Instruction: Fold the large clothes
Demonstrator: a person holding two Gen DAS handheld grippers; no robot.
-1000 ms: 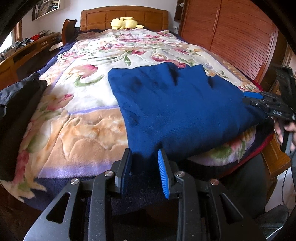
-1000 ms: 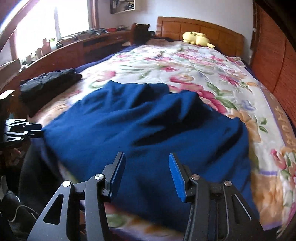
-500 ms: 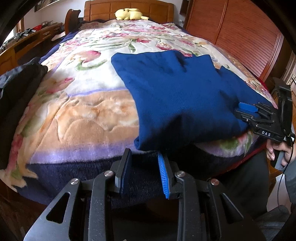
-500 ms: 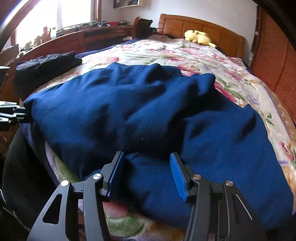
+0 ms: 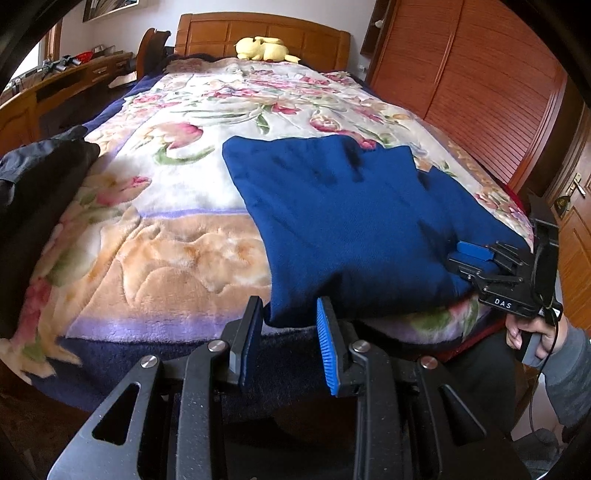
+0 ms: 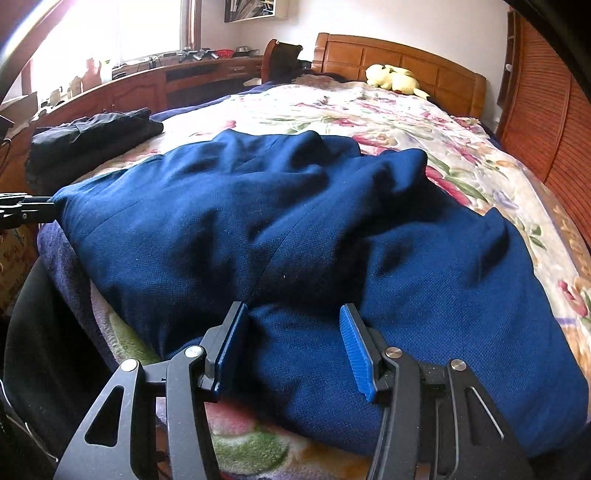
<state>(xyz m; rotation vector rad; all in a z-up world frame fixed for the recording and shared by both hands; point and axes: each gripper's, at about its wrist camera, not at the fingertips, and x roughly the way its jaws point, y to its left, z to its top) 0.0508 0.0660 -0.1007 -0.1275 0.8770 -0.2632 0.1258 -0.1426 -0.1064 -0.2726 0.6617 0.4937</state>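
A large dark blue garment [image 5: 351,221] lies partly folded on the near end of a floral bed blanket [image 5: 166,229]; it fills the right wrist view [image 6: 314,240]. My left gripper [image 5: 290,332] is open, its fingers straddling the garment's near left corner at the bed edge. My right gripper [image 6: 291,339] is open, its fingers straddling the garment's near right edge; it also shows in the left wrist view [image 5: 476,258], held by a hand. The left gripper shows at the left rim of the right wrist view [image 6: 22,210].
A folded black garment [image 5: 33,177] lies at the bed's left edge, also in the right wrist view [image 6: 92,136]. A yellow plush toy [image 5: 264,48] sits by the wooden headboard [image 5: 258,29]. A wooden wardrobe [image 5: 480,85] stands right, a wooden desk [image 6: 129,88] left.
Both grippers moved in toward the garment's near edge. The left gripper's fingers now straddle the near left corner, and the right gripper's fingers now sit over the near right edge.
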